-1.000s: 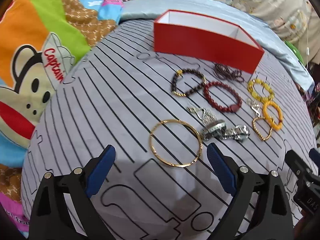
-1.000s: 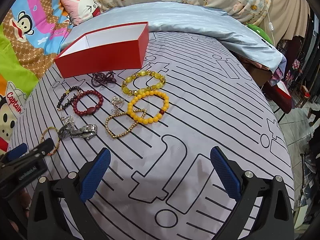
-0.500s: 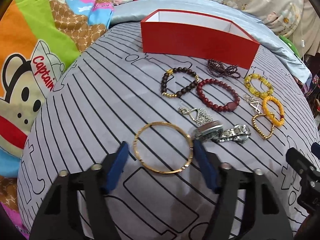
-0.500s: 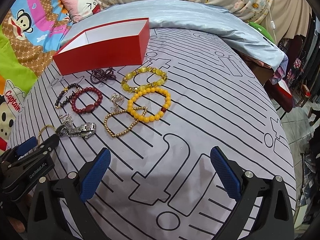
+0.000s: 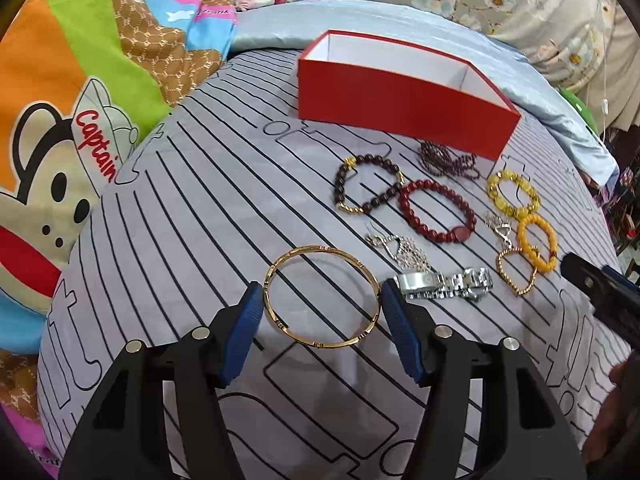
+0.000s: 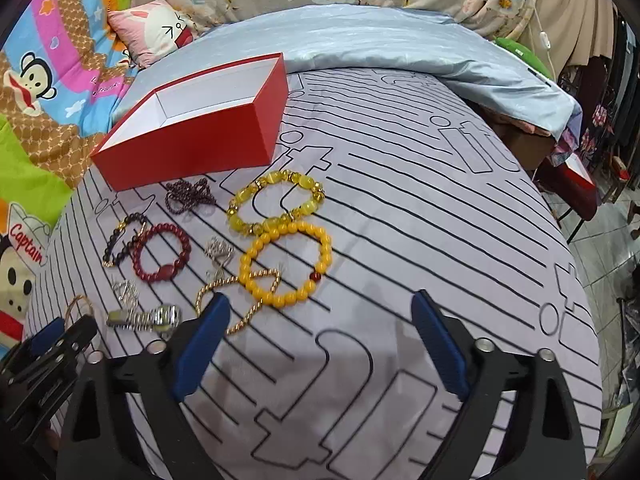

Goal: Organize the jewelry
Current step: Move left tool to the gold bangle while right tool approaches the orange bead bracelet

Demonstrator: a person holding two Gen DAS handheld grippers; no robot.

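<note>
A gold bangle [image 5: 322, 296] lies flat on the striped grey sheet. My left gripper [image 5: 322, 300] straddles it, one blue pad on each side, touching or nearly touching its rim. Beyond lie a silver watch [image 5: 444, 282], silver earrings [image 5: 400, 250], a dark bead bracelet [image 5: 368, 188], a red bead bracelet [image 5: 436, 216] and yellow bead bracelets [image 6: 276, 200]. An open red box [image 5: 404, 100] stands behind them. My right gripper [image 6: 320, 312] is open and empty, above the sheet just before an orange-yellow bracelet [image 6: 286, 264] and a gold bead chain [image 6: 240, 300].
A dark purple bead string [image 5: 448, 160] lies by the box. A light blue quilt [image 6: 360, 44] lies behind, cartoon bedding [image 5: 60, 100] to the left. The bed's edge drops off at the right [image 6: 576, 280]. The striped sheet [image 6: 400, 220] is bare on the right.
My left gripper has moved forward and narrowed until its pads flank the gold bangle. My right gripper has moved forward toward the yellow bracelets, still wide open.
</note>
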